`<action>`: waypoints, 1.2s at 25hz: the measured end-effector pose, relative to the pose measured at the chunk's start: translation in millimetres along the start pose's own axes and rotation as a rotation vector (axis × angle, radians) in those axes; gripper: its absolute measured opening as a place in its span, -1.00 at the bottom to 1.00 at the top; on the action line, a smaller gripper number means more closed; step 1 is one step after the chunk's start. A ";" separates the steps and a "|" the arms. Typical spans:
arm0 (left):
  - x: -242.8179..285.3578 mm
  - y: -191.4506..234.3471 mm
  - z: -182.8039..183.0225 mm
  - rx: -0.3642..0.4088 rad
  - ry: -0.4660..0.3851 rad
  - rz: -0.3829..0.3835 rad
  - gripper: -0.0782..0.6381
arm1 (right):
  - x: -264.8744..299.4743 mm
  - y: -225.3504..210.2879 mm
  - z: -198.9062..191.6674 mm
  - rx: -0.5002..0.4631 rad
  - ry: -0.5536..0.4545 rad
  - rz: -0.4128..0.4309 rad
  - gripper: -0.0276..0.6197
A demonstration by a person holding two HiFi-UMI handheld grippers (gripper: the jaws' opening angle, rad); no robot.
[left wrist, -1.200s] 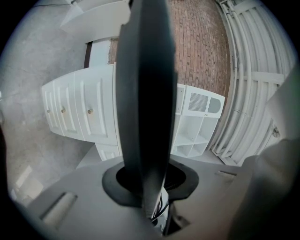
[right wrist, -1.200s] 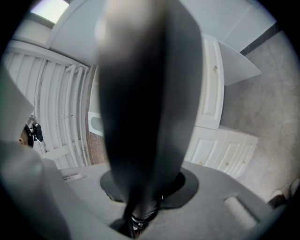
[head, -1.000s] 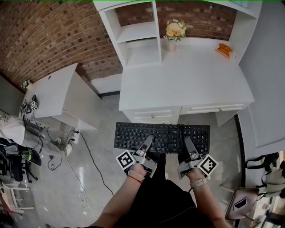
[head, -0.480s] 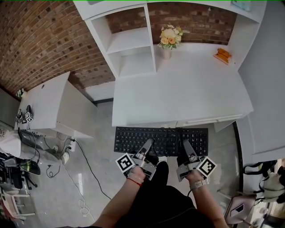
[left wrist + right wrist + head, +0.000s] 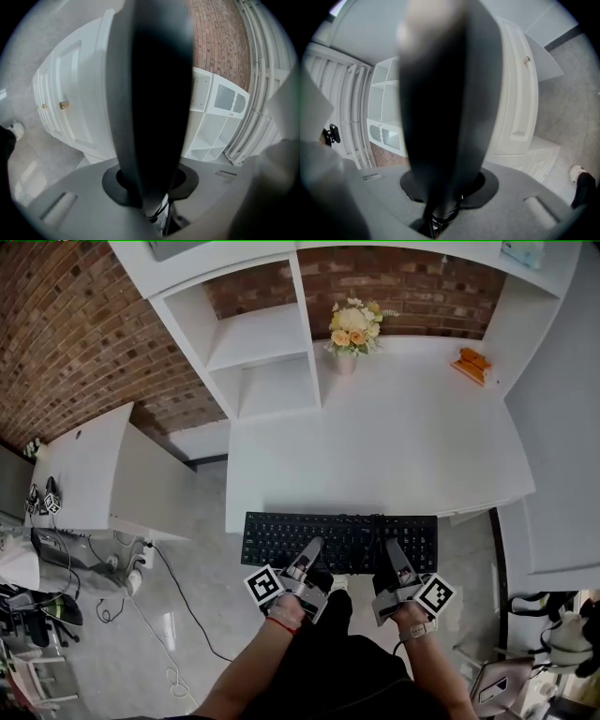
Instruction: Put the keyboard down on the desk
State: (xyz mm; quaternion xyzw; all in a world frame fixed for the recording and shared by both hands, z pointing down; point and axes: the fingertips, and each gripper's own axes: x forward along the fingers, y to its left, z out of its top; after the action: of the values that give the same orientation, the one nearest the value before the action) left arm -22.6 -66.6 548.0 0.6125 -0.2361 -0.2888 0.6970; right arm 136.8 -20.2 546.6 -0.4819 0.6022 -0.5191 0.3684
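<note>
Keyboard (image 5: 339, 538) — held level at counter (image 5: 375, 446) edge. Left tongs (image 5: 314, 546), right tongs (image 5: 391, 548) — both clamped on its near rim, for balance.

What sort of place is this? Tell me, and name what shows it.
Probably a home study or office corner: a white desk with a shelf unit against a brick wall, flowers on it, and a black keyboard.

Black keyboard (image 5: 281, 535), white desk (image 5: 375, 446)
</note>
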 end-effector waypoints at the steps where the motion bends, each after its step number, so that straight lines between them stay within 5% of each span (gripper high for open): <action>1: 4.8 0.9 1.9 -0.002 0.007 0.002 -0.59 | 4.0 -1.6 2.4 0.006 -0.001 0.000 -0.66; 20: 71.5 13.5 35.5 -0.003 0.052 0.022 -0.58 | 59.2 -29.6 39.6 0.069 -0.039 -0.051 -0.66; 30: 104.2 21.2 51.4 -0.045 -0.003 0.060 -0.58 | 97.5 -41.7 63.4 0.119 -0.004 -0.078 -0.67</action>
State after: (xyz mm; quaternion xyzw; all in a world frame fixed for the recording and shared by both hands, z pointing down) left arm 19.9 -173.8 573.5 0.5890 -0.2489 -0.2740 0.7184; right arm 179.2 -131.1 581.1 -0.4833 0.5502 -0.5671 0.3771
